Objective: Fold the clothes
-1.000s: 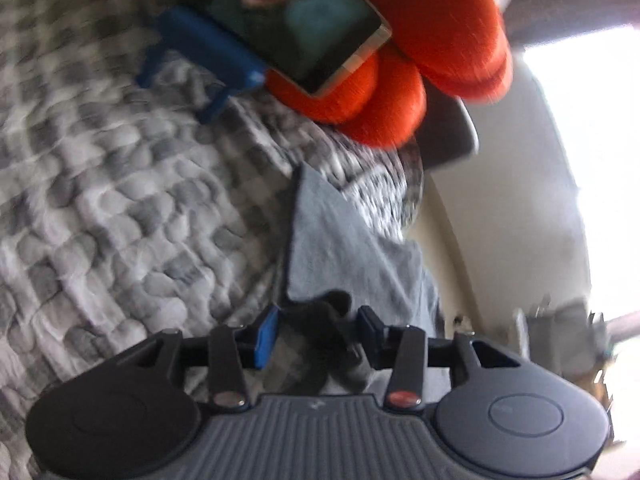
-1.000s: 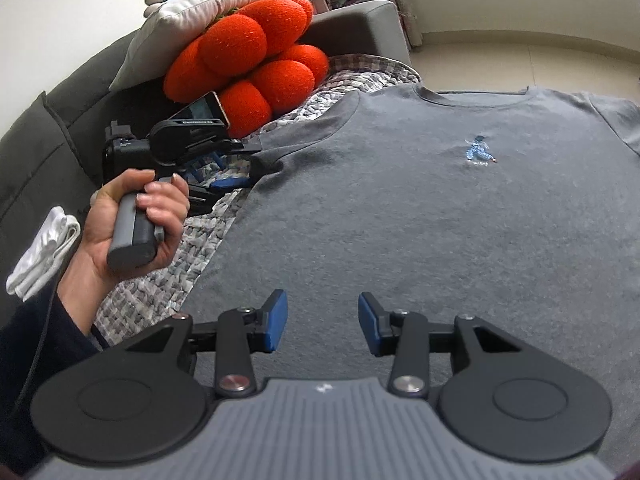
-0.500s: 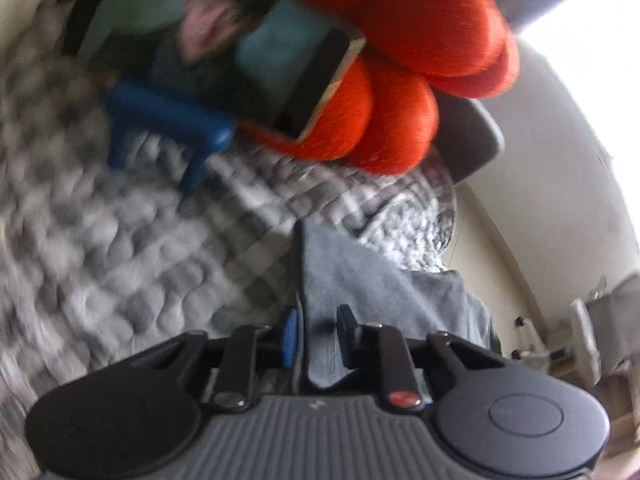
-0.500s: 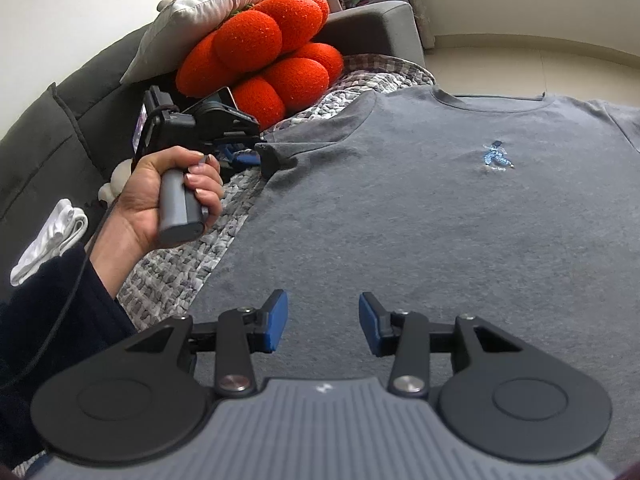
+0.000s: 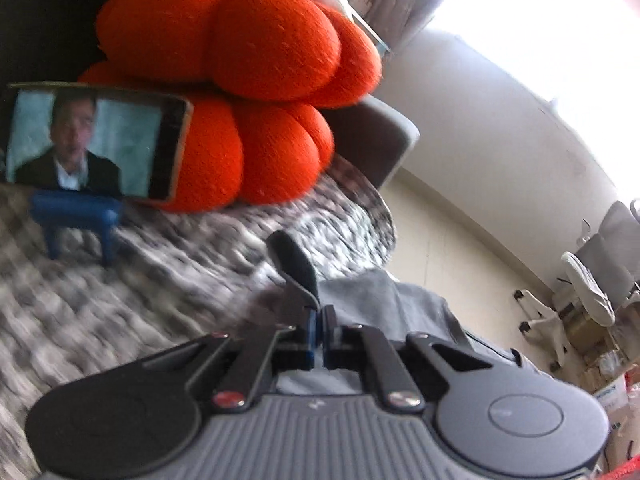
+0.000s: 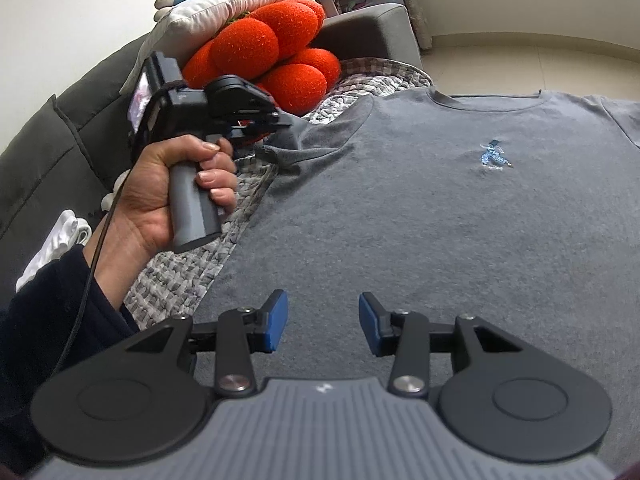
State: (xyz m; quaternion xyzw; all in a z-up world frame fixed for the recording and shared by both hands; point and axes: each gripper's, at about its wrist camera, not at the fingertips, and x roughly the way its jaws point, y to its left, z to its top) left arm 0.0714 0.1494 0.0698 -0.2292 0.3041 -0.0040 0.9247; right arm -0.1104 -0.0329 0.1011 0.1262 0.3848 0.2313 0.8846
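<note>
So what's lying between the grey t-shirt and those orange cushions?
In the right wrist view, only the grey-and-white checked blanket lies between the grey t-shirt and the orange cushions.

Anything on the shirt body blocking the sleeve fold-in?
Nothing visible does. The left tongs are shut on the sleeve, and the grey T-shirt front lies bare. The open right tongs hover over the hem area, apart from the fold path.

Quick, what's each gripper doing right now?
Left gripper: shut on the sleeve edge of the grey cotton T-shirt.
Right gripper: open, empty, above the T-shirt.
</note>
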